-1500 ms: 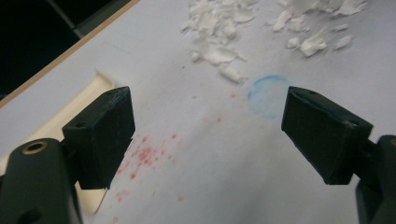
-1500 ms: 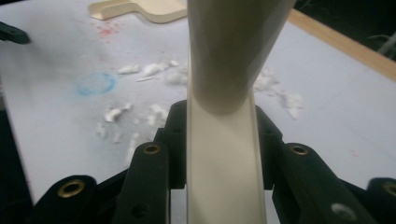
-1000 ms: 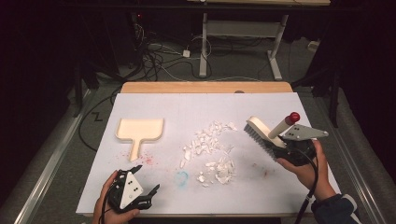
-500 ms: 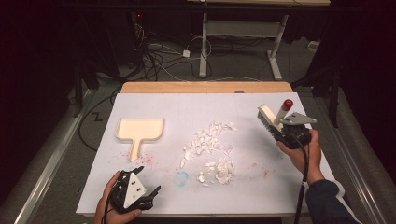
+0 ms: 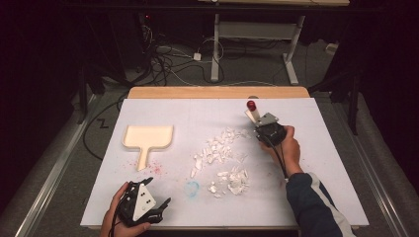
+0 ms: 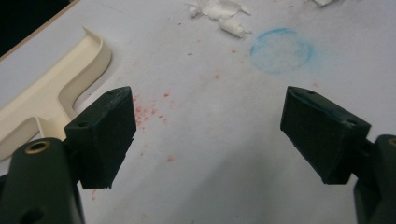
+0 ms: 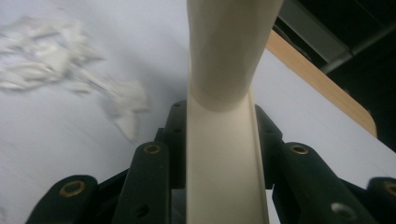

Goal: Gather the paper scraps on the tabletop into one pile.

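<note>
While the left claw (image 5: 159,203) rests at the counter's (image 5: 306,197) near left edge in a hand (image 5: 112,217), its jaws stand spread wide with nothing between them, and its own view looks over red specks (image 6: 154,112) and a blue ring (image 6: 280,50) drawn on the white sheet. Beyond it lies a cream dustpan (image 5: 147,138), flat on the sheet, its pan toward the far side and its handle pointing back toward the person. Near the middle, white scraps (image 5: 222,160) lie scattered in two loose clusters, the blue ring just left of the nearer one. To the right, the right claw (image 5: 262,126) is pinched on the cream handle of a brush (image 5: 252,112); the handle's long axis runs up and away from the claw toward the counter's far edge, ending in a red tip (image 5: 251,104). Seen from the right gripper view, the handle (image 7: 224,116) rises straight between the pressed jaws. A second hand (image 5: 288,150) grips that claw just right of the scraps.
</note>
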Available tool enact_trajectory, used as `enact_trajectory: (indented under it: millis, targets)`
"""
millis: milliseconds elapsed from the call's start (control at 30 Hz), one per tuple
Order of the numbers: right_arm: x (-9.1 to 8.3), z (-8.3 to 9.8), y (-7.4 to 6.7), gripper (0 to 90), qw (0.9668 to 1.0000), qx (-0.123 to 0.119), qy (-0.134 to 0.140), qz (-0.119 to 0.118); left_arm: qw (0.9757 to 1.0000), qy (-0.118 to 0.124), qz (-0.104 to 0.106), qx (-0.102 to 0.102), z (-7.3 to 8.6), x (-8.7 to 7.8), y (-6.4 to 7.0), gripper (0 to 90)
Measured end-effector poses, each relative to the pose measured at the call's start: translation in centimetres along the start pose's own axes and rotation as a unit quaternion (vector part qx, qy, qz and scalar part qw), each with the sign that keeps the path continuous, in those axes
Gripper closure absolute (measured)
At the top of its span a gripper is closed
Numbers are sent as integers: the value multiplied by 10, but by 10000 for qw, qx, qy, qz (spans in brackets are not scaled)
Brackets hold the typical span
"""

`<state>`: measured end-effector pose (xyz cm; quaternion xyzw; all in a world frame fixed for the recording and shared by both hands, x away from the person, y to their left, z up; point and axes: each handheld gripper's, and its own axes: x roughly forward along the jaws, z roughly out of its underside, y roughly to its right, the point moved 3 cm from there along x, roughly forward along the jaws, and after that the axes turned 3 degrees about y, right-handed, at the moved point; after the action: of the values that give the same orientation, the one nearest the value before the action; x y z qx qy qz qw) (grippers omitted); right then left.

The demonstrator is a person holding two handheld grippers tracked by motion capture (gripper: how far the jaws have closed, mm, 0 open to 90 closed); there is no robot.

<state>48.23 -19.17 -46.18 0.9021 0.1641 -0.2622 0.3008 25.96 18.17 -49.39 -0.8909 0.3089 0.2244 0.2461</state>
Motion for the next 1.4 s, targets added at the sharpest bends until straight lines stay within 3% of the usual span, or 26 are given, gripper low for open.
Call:
enact_trajectory:
  millis: [100,233,400,567,633,700,900,1033,1200,1267,1400]
  targets:
    - [4,-9,-16,678,9990,-276,220,-276,10000,-1,25,-15,0,0,0,174]
    - [5,-21,-38,677,9936,-657,599,-693,10000,6,77,14,-1,0,2,174]
    - [1,-24,-60,673,9865,-996,663,-1117,9999,13,100,23,-1,0,3,174]
    - [-20,-20,-75,670,9736,-1272,863,-1688,10000,0,94,-20,-1,-1,2,174]
    - [-27,-17,-80,669,9695,-1400,901,-1799,10000,-9,94,-5,-1,-1,3,174]
    - [-38,-12,-86,667,9626,-1566,962,-1992,9999,-11,108,-6,-1,-1,3,174]
    - [-69,0,-94,669,9482,-1788,1137,-2366,9999,-47,134,21,-1,0,4,174]
    - [-87,2,-91,678,9479,-1762,1205,-2366,9999,-17,124,13,-2,-1,4,174]
    - [-103,-8,-71,680,9509,-1470,1295,-2396,9999,10,86,-53,-2,-3,2,174]
    - [-105,-11,-64,679,9535,-1350,1322,-2346,9999,23,73,-85,-1,-4,1,174]
    - [-101,-19,-50,679,9643,-1133,1225,-2054,9999,31,83,-100,-1,-3,0,174]
